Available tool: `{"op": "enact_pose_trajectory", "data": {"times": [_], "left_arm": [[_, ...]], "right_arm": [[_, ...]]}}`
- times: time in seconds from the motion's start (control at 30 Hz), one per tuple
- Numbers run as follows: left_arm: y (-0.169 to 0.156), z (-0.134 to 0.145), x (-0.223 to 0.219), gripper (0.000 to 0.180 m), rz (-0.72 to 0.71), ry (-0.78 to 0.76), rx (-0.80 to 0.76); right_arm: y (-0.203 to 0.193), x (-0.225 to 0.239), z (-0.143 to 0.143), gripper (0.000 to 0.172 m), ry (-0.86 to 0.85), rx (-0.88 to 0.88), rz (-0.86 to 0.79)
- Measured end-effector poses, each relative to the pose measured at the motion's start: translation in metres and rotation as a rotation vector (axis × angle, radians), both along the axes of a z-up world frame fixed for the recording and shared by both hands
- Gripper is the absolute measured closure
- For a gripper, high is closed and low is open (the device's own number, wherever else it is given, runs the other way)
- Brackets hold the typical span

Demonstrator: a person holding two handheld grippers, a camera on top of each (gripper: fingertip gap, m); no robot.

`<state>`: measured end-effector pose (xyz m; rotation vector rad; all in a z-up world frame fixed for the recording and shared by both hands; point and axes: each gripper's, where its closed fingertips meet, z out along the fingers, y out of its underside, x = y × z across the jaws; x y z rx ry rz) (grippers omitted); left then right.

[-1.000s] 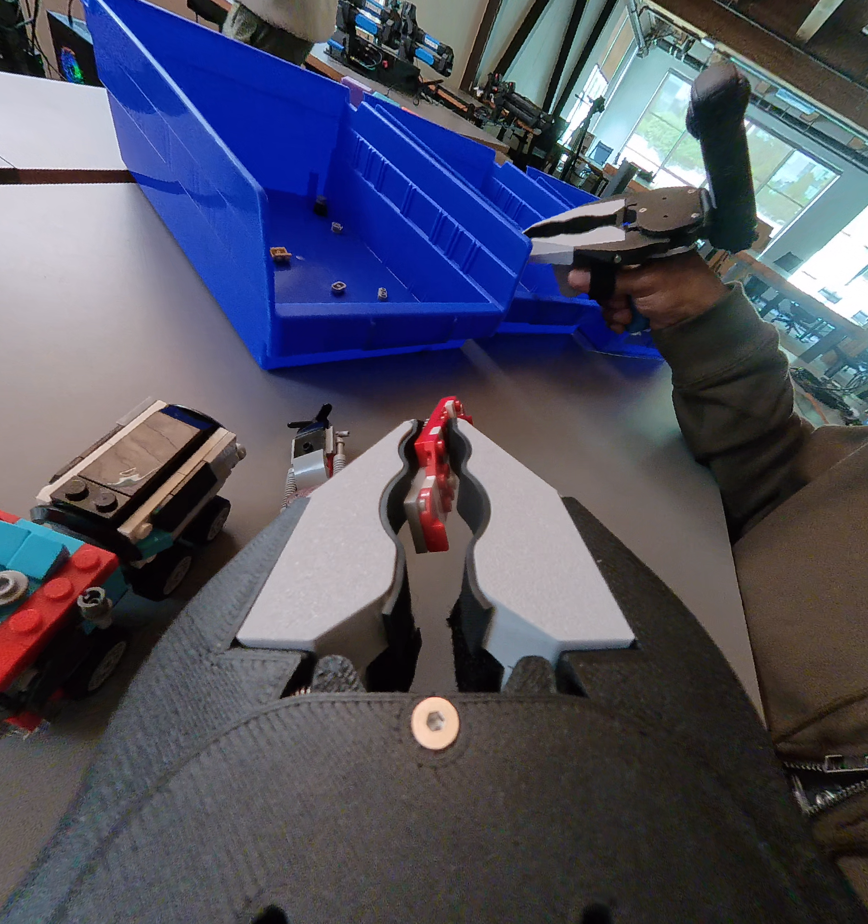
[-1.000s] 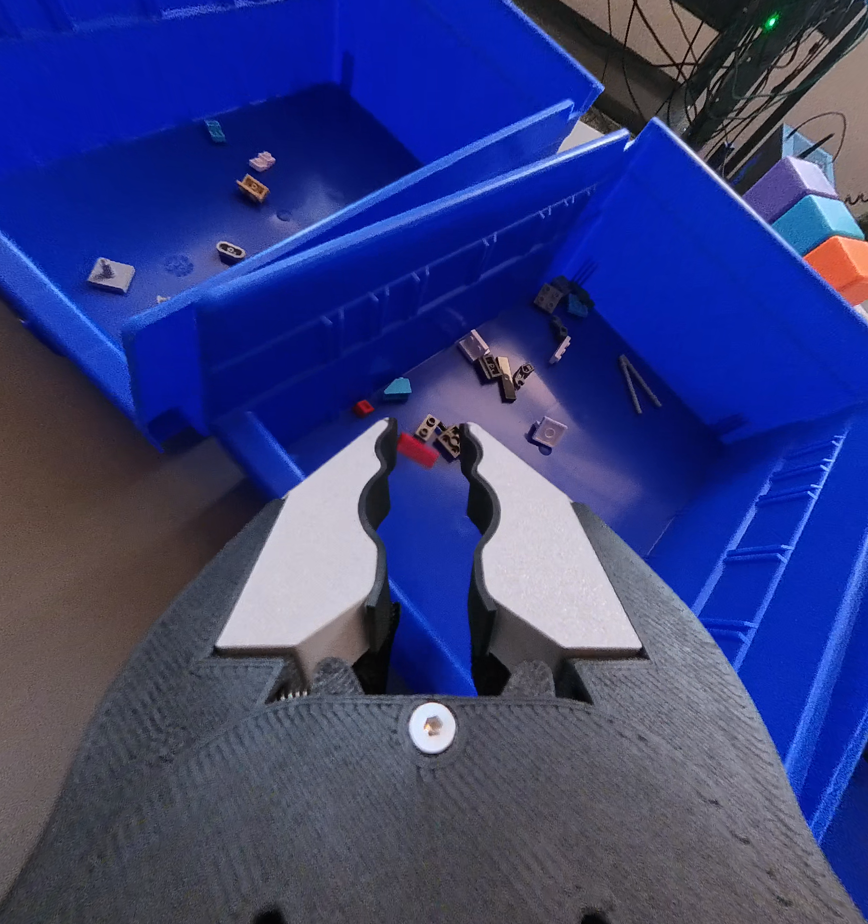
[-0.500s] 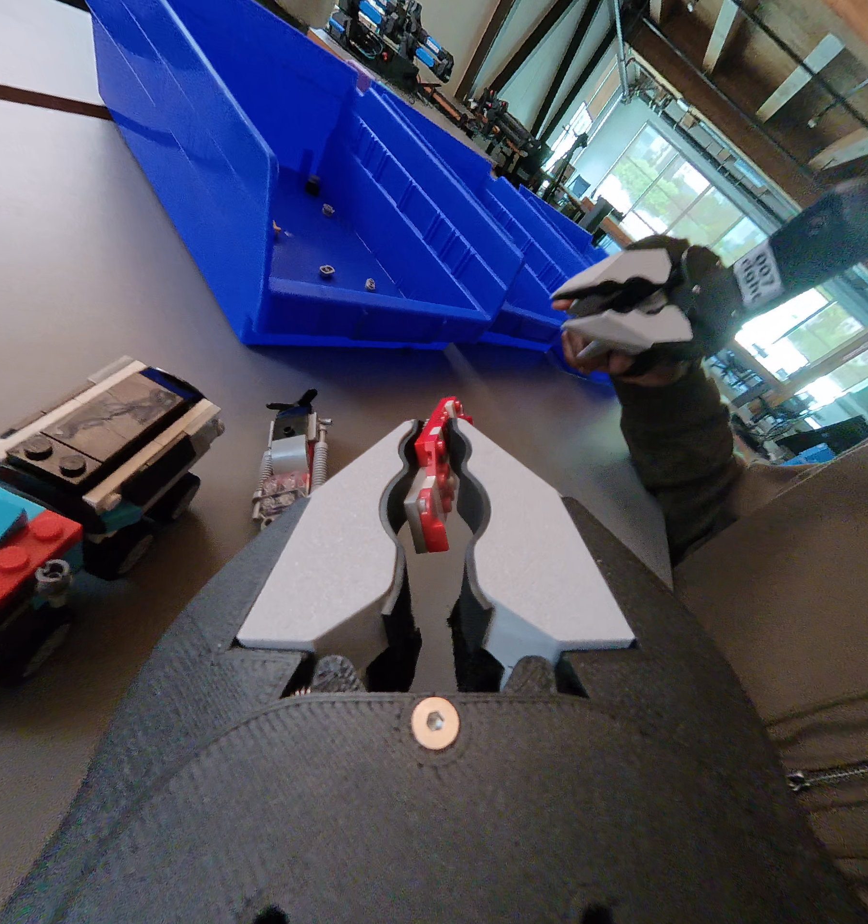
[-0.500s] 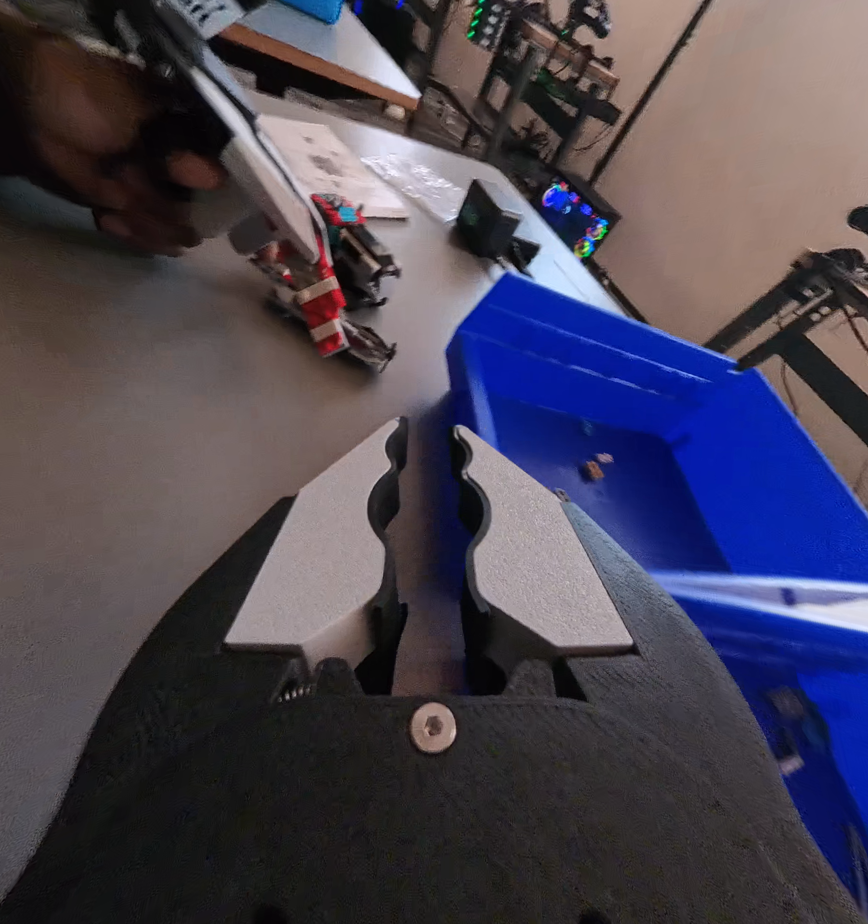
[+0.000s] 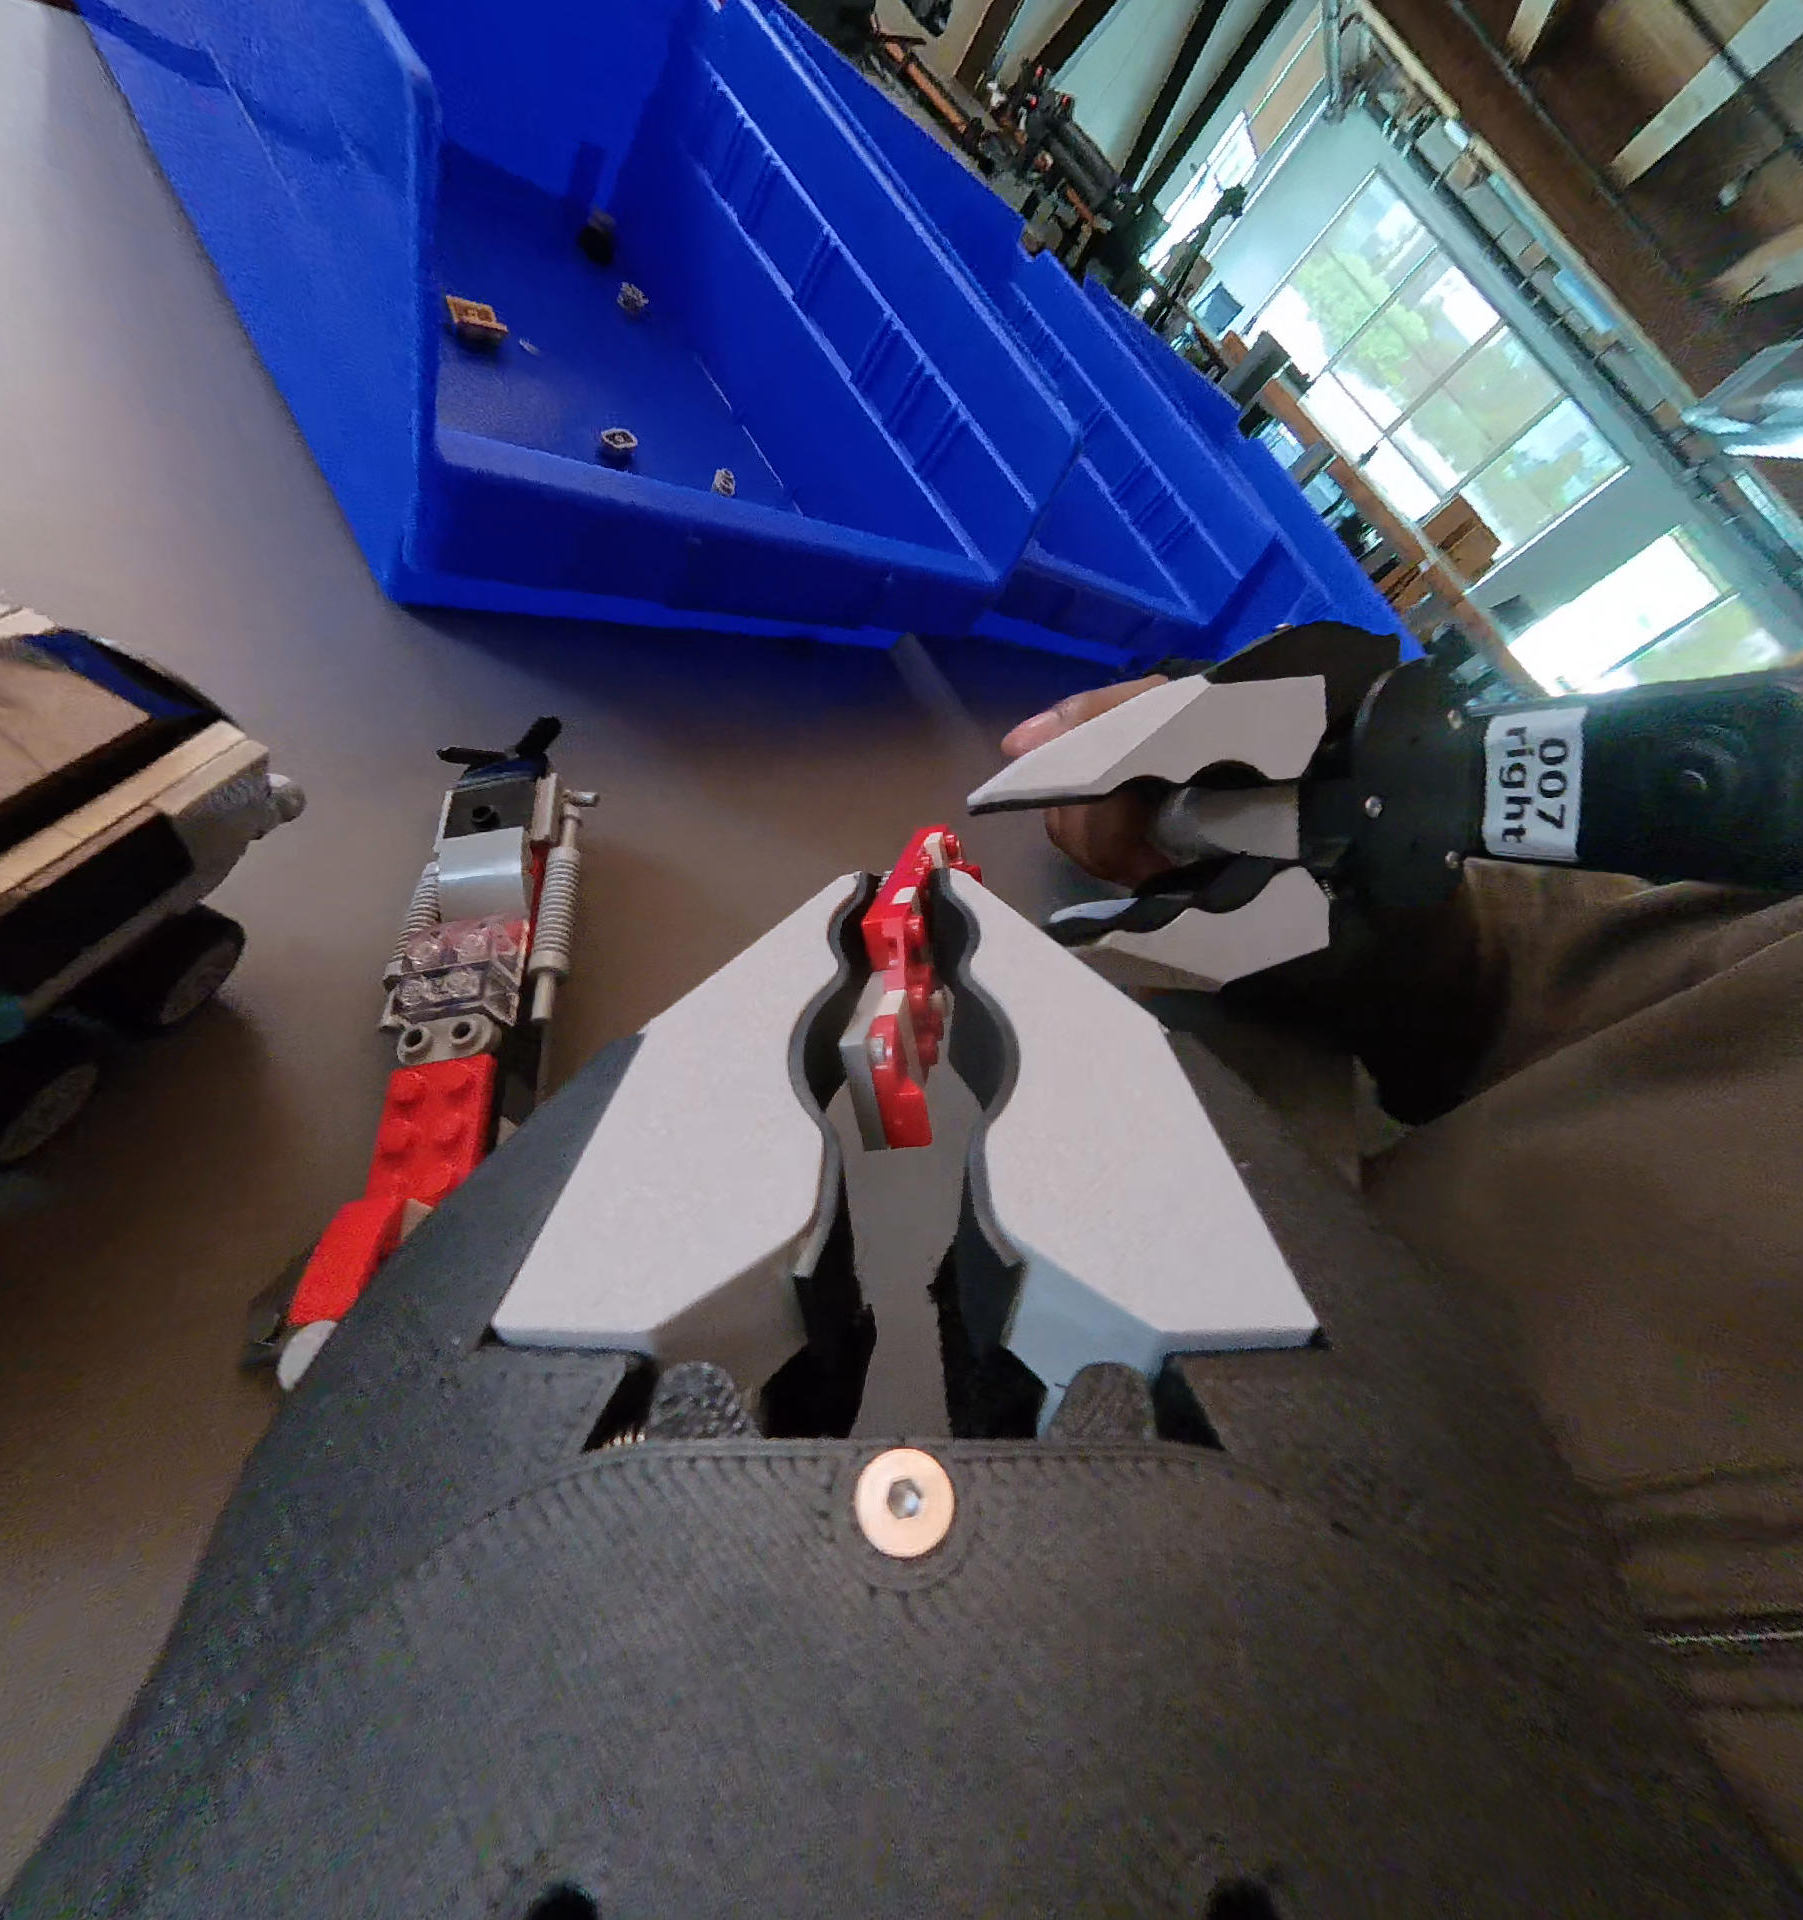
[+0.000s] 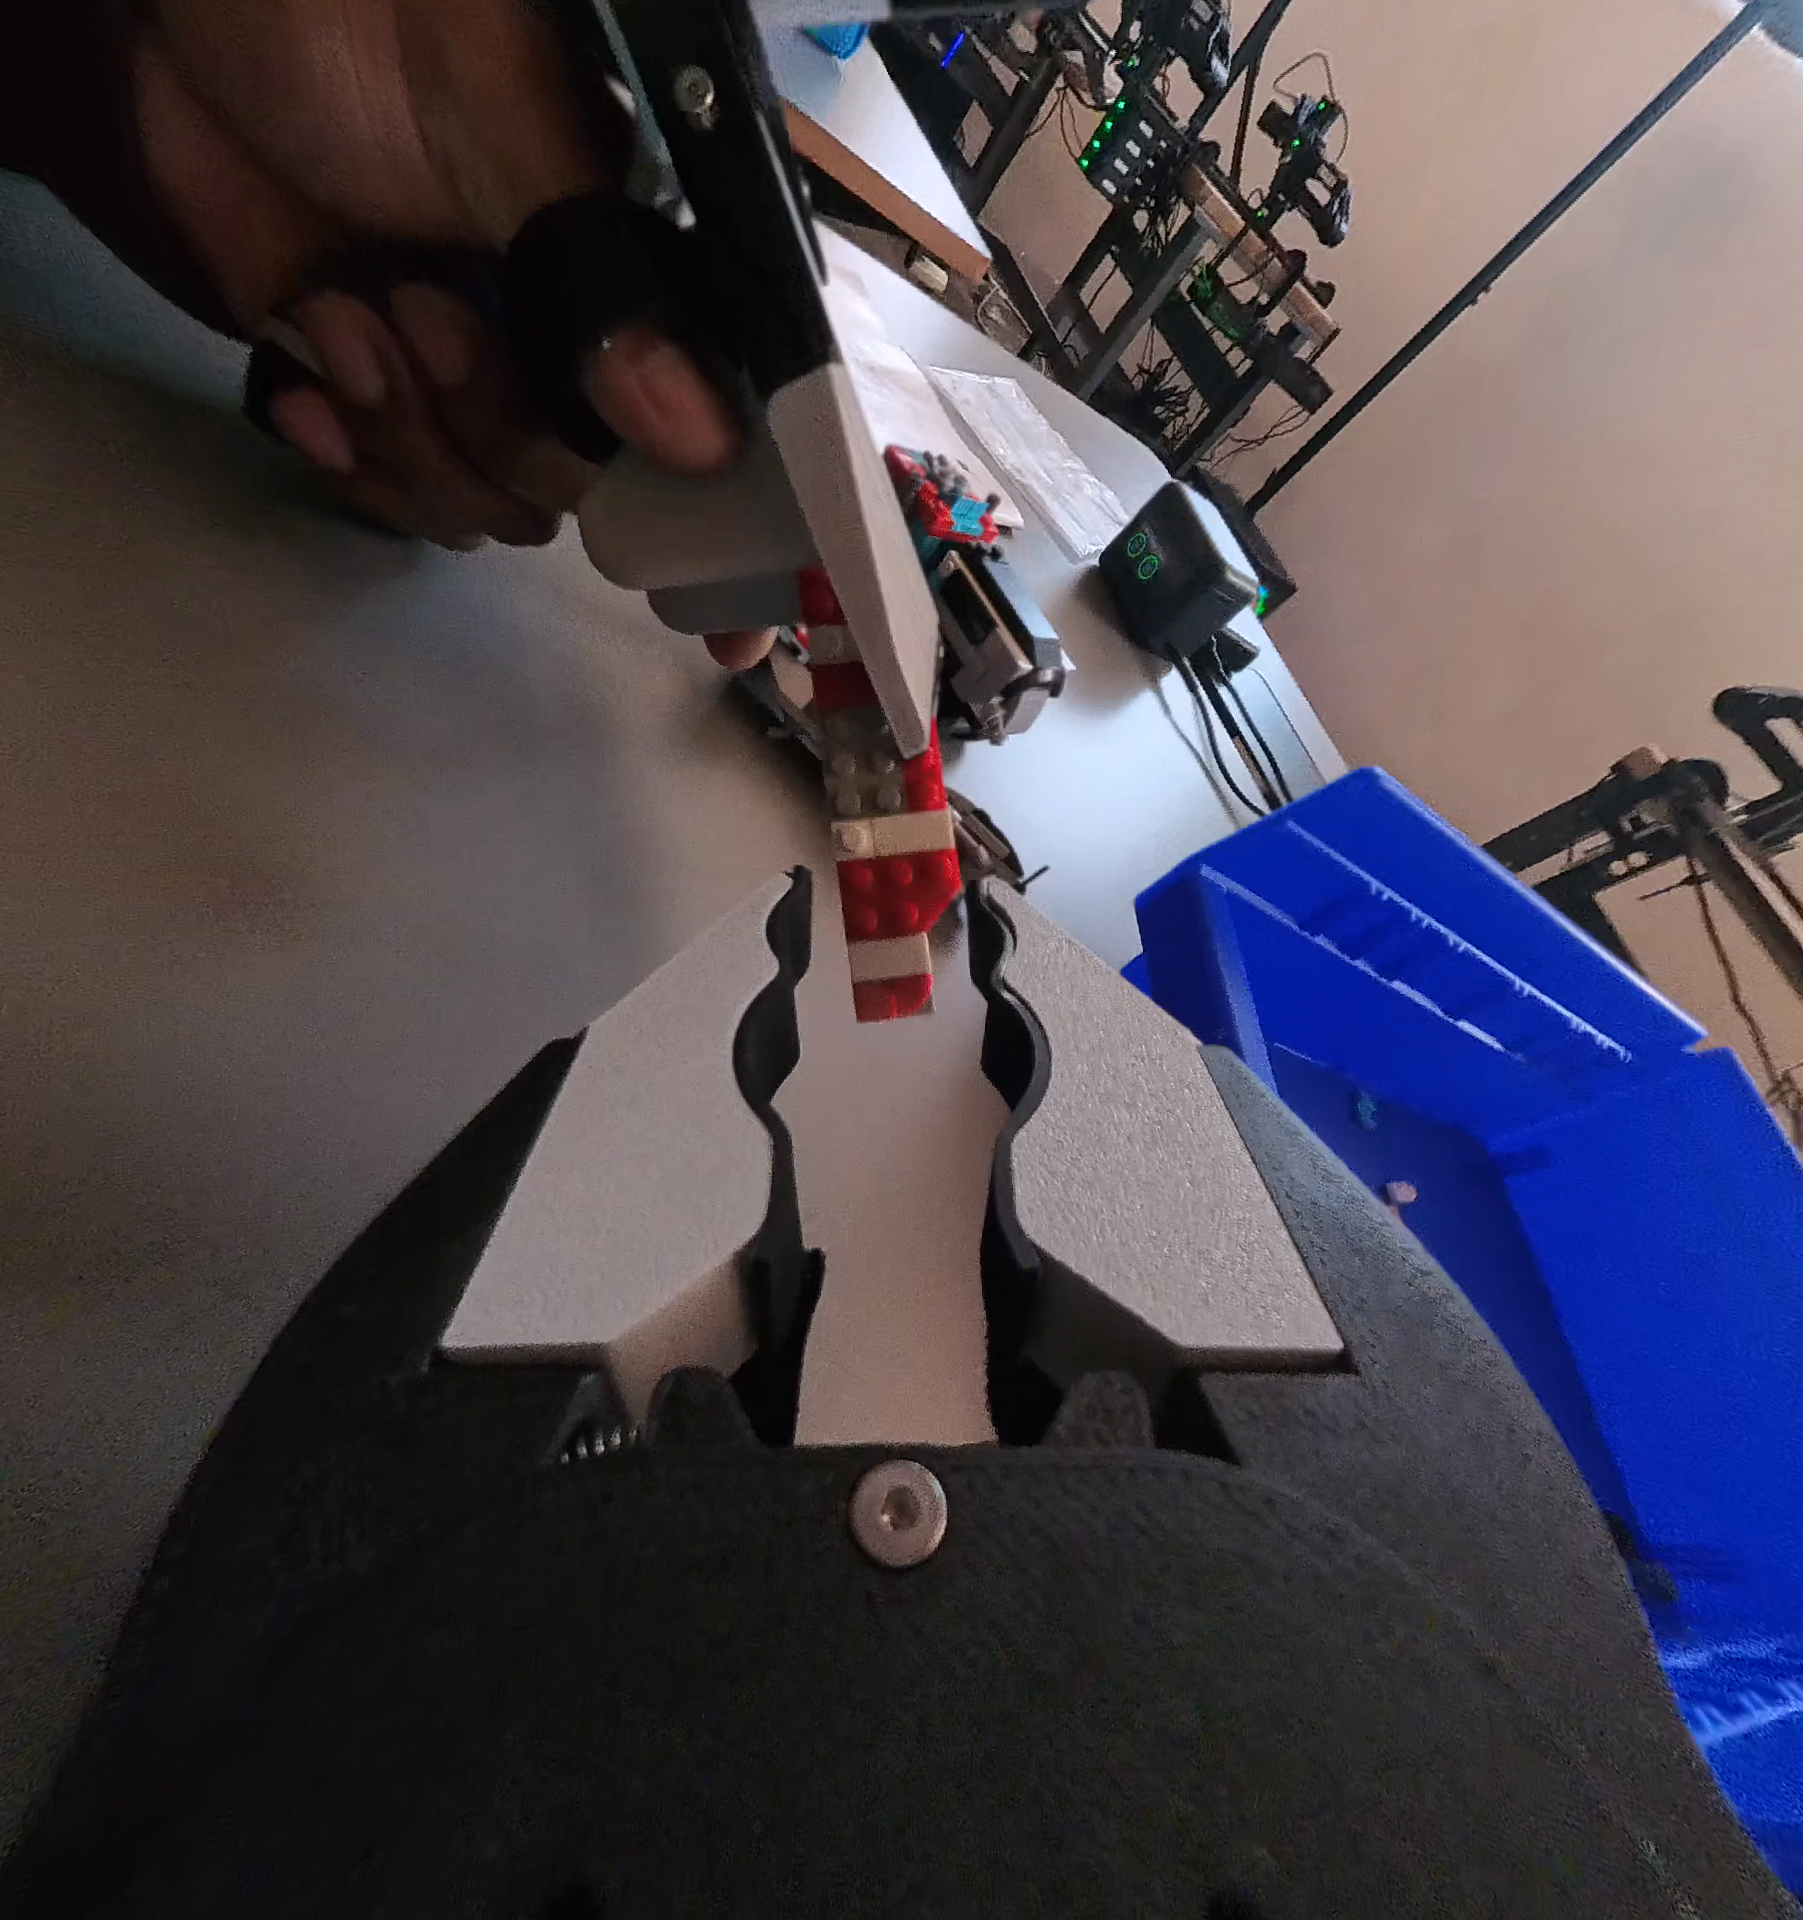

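Currently a red-and-white brick strip is clamped in the left tool, held above the surface in front of the blue bins; the right tool is spread apart, the strip's free end between its fingers, no contact seen. Few small parts are seen in the nearest bin, while a brick car and a spring-fitted brick piece left of the strip are left unsorted. A white label with writing is borne on the right tool's handle; no brand is discerned.

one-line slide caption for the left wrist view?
Left gripper clamps a red-and-white brick strip; open right gripper beside it, blue bins behind.
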<state>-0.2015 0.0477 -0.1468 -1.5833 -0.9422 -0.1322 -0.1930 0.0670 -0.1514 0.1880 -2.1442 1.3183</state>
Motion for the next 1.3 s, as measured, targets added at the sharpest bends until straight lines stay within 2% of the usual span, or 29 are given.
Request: {"op": "enact_pose_trajectory", "data": {"times": [0.17,0.57,0.9,1.03,1.13,1.23,1.3], "left_arm": [[0.001,-0.002,0.001,0.17,0.009,0.055,-0.073],[0.004,-0.004,0.004,0.17,0.006,0.079,-0.112],[0.008,-0.001,0.008,0.155,-0.044,-0.093,0.055],[0.008,0.002,0.009,0.152,-0.064,-0.112,0.078],[0.001,0.005,0.003,0.138,-0.036,-0.132,0.111],[-0.006,0.007,-0.003,0.139,-0.024,-0.164,0.146],[-0.006,0.008,-0.001,0.146,-0.044,-0.183,0.162]], "right_arm": [[-0.009,-0.002,-0.007,0.141,0.115,0.048,-0.022],[-0.015,-0.004,-0.009,0.147,0.187,0.076,-0.026],[-0.015,-0.003,-0.007,0.147,0.183,0.062,-0.018],[-0.014,-0.002,-0.006,0.146,0.166,0.049,-0.012],[-0.012,-0.002,-0.003,0.147,0.154,0.033,-0.013],[-0.007,-0.005,0.001,0.147,0.141,0.015,-0.018],[-0.004,-0.008,0.005,0.147,0.137,-0.003,-0.025]]}}
